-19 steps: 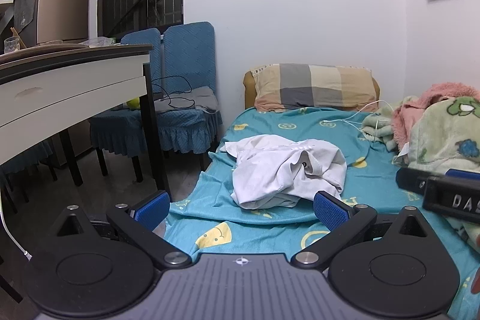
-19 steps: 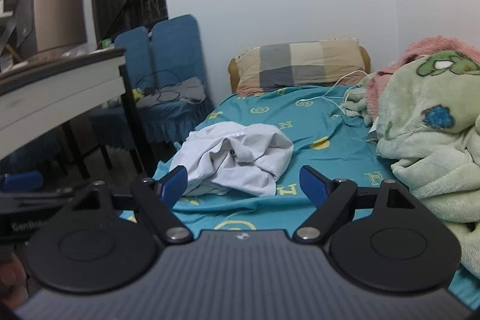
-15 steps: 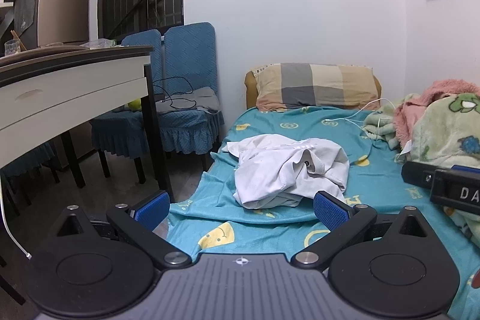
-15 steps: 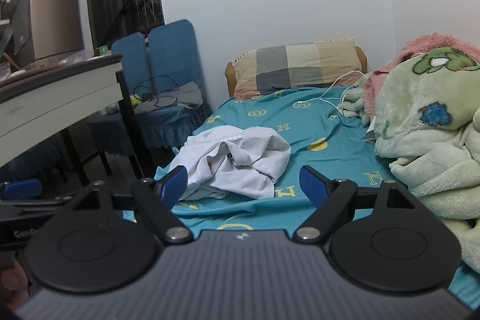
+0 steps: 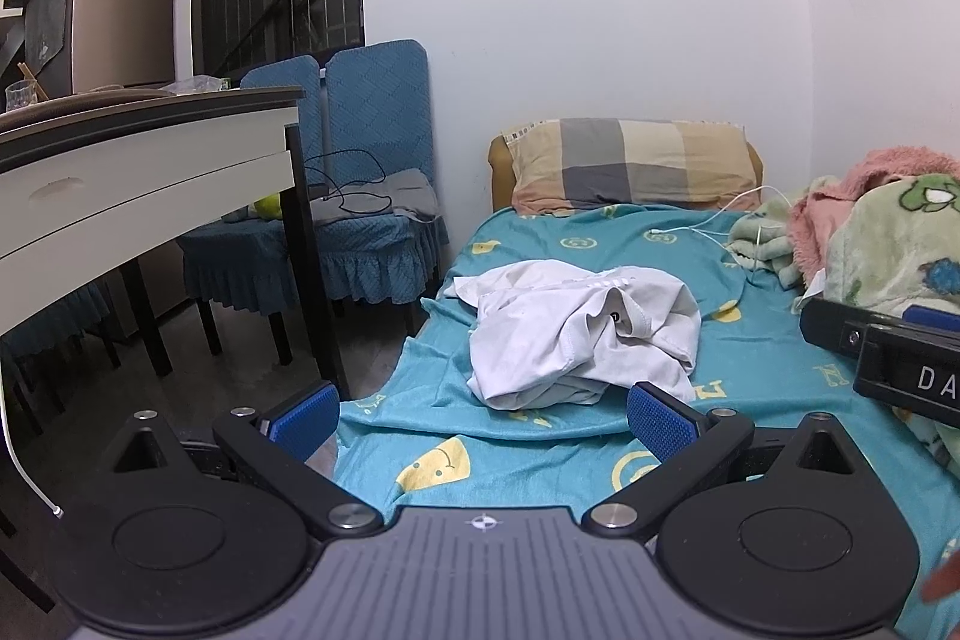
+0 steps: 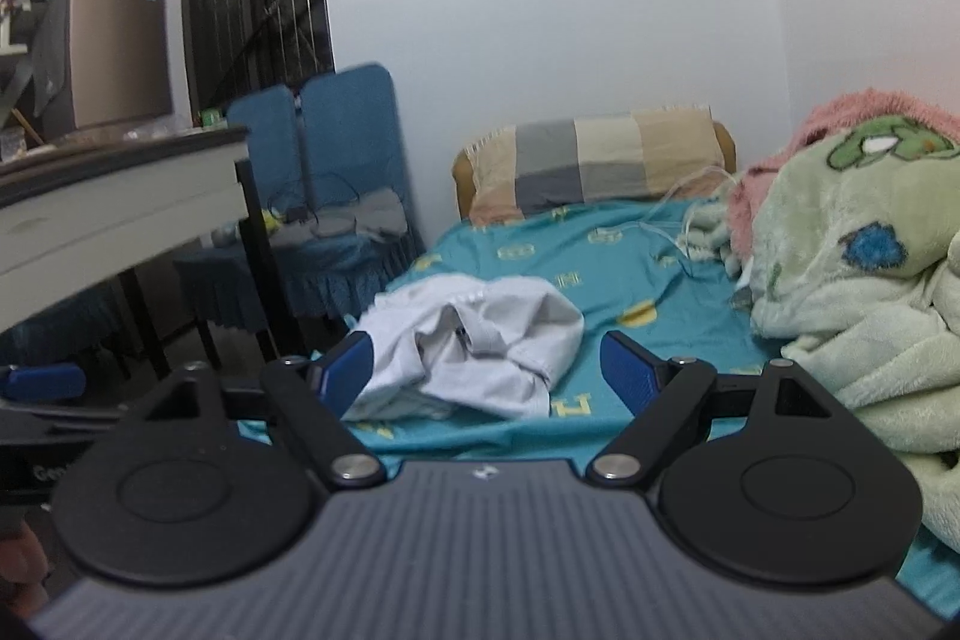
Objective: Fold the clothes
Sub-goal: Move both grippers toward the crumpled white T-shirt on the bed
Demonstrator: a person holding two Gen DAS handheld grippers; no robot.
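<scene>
Both grippers were hanging over the foot end of the bed with nothing in them: the left gripper had its blue pads spread wide apart, and the right gripper was just as wide, jaws released and not touching any cloth. No real containers anywhere, so the bed was basically the thing holding it all, covered in a teal sheet with yellow faces and letter prints. The white garment sat crumpled in a loose heap on that sheet, near the bed's left edge, and totally unfolded. It was bunched up with folds going every way, a ribbed neckline poking out near the middle of the pile, and one flap trailing toward the pillow end. From the right wrist view the same heap showed between the pads but farther off, lying on the sheet. A plaid pillow leaned at the head of the bed, a fuzzy green blanket was piled along the right side, and a white cable snaked across the sheet. Off to the left stood a bench and two blue chairs.
</scene>
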